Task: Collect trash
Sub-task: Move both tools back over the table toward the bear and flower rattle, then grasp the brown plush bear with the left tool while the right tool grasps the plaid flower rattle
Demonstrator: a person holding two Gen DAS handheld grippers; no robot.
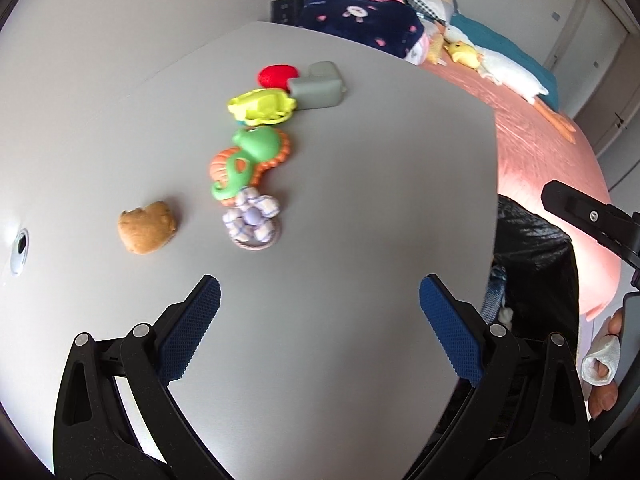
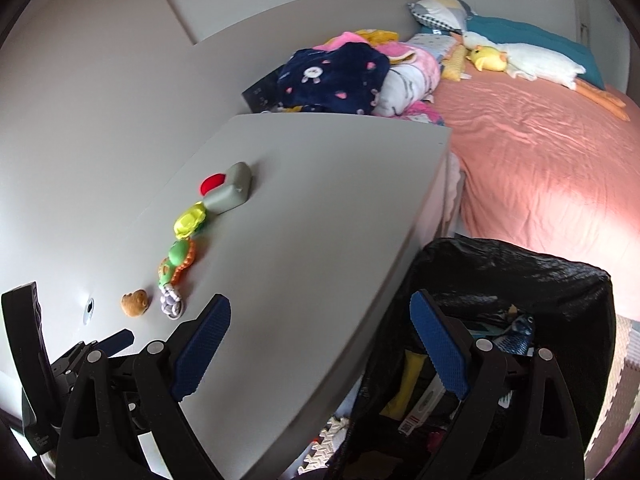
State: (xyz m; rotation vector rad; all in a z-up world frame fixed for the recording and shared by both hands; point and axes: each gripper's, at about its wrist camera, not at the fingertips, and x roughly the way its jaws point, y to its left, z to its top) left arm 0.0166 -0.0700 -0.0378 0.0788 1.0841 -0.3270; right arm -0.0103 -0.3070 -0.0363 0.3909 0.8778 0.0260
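Both sets of jaws gape empty, left gripper over the table, right gripper above the black trash bag; no legible writing

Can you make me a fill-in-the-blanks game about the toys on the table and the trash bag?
1. The trash bag beside the table is ____ in color.
2. Both the left gripper and the right gripper are ____ and hold nothing.
3. The toy farthest along the row, behind the grey case, is ____.

Missing words: black; open; red

No text, label, brand or number is legible in either view.
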